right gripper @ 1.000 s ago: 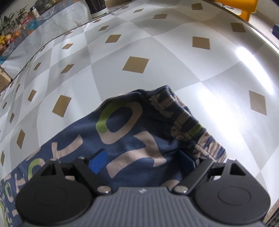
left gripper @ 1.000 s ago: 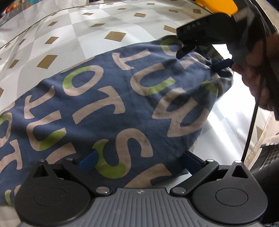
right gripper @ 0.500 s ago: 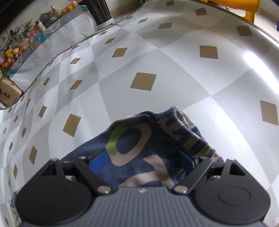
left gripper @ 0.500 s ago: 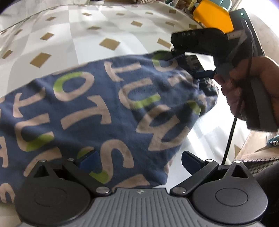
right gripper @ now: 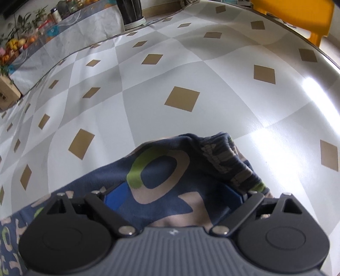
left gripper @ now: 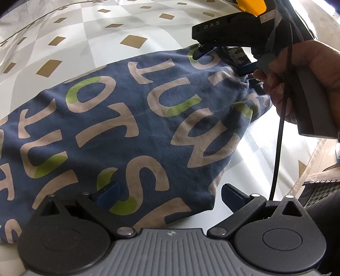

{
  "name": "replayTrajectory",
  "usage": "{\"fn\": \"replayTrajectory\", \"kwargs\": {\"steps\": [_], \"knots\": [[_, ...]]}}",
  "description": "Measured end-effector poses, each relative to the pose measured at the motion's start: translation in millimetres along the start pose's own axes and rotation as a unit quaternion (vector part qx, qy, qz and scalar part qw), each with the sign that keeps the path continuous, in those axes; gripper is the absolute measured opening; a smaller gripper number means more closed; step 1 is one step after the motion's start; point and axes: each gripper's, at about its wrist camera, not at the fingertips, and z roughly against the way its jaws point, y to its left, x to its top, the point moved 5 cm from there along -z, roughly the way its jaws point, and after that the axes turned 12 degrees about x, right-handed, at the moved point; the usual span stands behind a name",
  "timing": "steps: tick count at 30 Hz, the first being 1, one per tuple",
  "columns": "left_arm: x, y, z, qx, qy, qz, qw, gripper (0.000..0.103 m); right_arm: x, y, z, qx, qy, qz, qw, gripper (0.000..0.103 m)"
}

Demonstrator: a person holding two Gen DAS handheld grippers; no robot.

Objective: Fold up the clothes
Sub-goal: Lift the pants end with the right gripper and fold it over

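Observation:
A navy garment point(left gripper: 131, 131) printed with large beige and green letters lies spread on the checkered table. My left gripper point(left gripper: 170, 194) is open, its blue pads on either side of the garment's near hem. My right gripper point(left gripper: 225, 60) is open over the far end with the ribbed waistband. In the right wrist view that gripper point(right gripper: 173, 198) straddles the garment point(right gripper: 165, 180), and the waistband point(right gripper: 225, 161) bunches by its right pad.
The table point(right gripper: 191, 70) has grey and white checks with tan diamonds and a glossy glare on the right. A yellow chair point(right gripper: 301, 17) stands beyond the far edge. A dark cylinder point(right gripper: 131, 11) stands at the far rim. The table's right edge point(left gripper: 308, 169) is close.
Both grippers have pulled back from the garment. The right gripper is further from the waistband end; the cloth has slid and bunched slightly toward it.

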Motion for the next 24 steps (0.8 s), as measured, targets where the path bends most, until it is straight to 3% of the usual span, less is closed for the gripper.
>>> {"fn": "replayTrajectory", "kwargs": {"steps": [6,10,15,24], "knots": [[3,2,2,0.005,0.001,0.003,1.0000,0.100,-4,6,7,0.002,0.013,0.012,1.000,0.092],[7,6,4,0.020,-0.003,0.011,0.9997,0.100,-10,4,21,0.004,0.006,-0.013,1.000,0.091],[11,12,9,0.025,-0.011,0.023,0.9994,0.100,-22,-4,32,-0.023,0.017,-0.035,0.999,0.091],[15,43,6,0.062,-0.009,0.064,0.9959,0.100,-57,-3,51,-0.007,0.017,-0.061,0.998,0.091]]}}
